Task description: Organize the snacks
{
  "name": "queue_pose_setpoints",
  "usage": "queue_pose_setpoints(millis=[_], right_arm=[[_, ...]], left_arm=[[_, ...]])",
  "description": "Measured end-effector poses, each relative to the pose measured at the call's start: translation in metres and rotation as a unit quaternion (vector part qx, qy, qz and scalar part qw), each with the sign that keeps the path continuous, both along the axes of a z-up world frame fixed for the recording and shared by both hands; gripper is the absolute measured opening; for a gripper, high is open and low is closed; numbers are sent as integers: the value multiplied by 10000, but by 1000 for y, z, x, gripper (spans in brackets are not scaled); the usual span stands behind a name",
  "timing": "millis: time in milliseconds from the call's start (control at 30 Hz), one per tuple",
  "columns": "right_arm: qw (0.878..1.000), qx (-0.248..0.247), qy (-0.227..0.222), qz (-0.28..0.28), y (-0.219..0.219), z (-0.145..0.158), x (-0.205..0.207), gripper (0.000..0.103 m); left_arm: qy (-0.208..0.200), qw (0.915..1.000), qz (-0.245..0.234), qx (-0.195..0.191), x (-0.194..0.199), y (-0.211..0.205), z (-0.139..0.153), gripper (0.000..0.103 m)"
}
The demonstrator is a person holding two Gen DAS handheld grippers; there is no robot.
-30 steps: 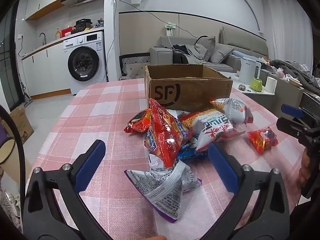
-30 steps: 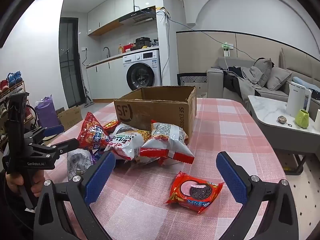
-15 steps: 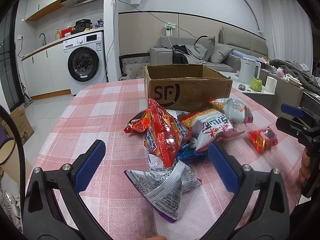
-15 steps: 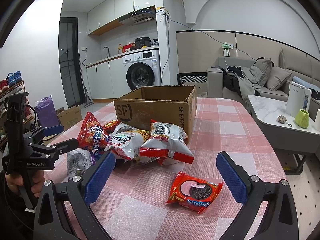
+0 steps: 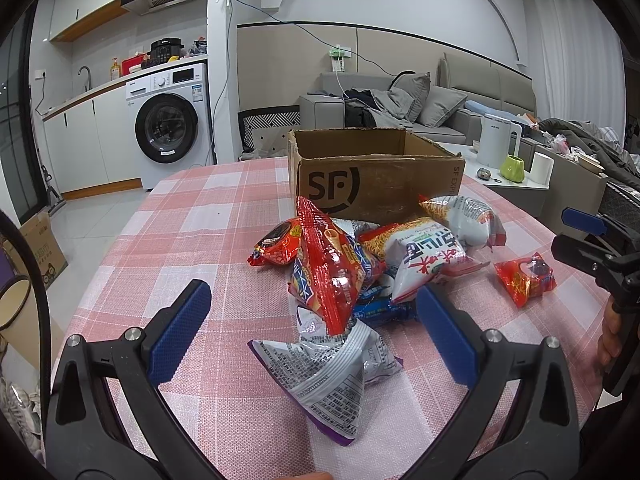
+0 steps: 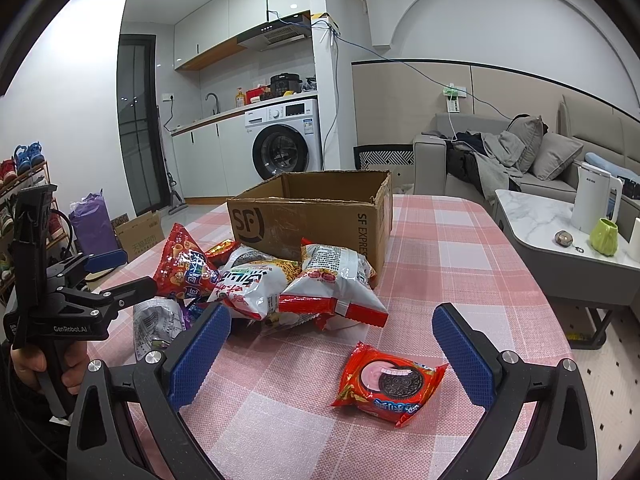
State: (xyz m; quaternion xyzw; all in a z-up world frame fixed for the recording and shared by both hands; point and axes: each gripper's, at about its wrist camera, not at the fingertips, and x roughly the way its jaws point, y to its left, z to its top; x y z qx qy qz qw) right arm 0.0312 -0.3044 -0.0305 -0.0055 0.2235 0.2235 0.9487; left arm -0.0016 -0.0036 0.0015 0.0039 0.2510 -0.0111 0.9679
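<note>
A pile of snack bags (image 5: 372, 264) lies on the pink checked table in front of an open cardboard SF box (image 5: 376, 176). A silver and purple bag (image 5: 336, 372) lies nearest, between the fingers of my open left gripper (image 5: 312, 336). A tall red bag (image 5: 328, 272) stands behind it. In the right wrist view the box (image 6: 316, 216) stands behind the pile (image 6: 280, 280). A red cookie packet (image 6: 390, 380) lies apart, between the fingers of my open right gripper (image 6: 332, 352). It also shows in the left wrist view (image 5: 526, 278). Both grippers are empty.
The pink checked tablecloth (image 6: 440, 260) covers the table. A side table with a white kettle (image 6: 596, 204) and a green cup (image 6: 606, 236) stands to the right. A washing machine (image 5: 170, 128) and a sofa (image 5: 420, 108) stand beyond the table.
</note>
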Motion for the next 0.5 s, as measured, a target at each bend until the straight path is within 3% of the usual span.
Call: queue_pose_setpoints(millis=[500], right_arm=[[10000,-5,-8,3,0,-1,0,103]], left_arm=[[2,10000,3,1,0,0,0,102]])
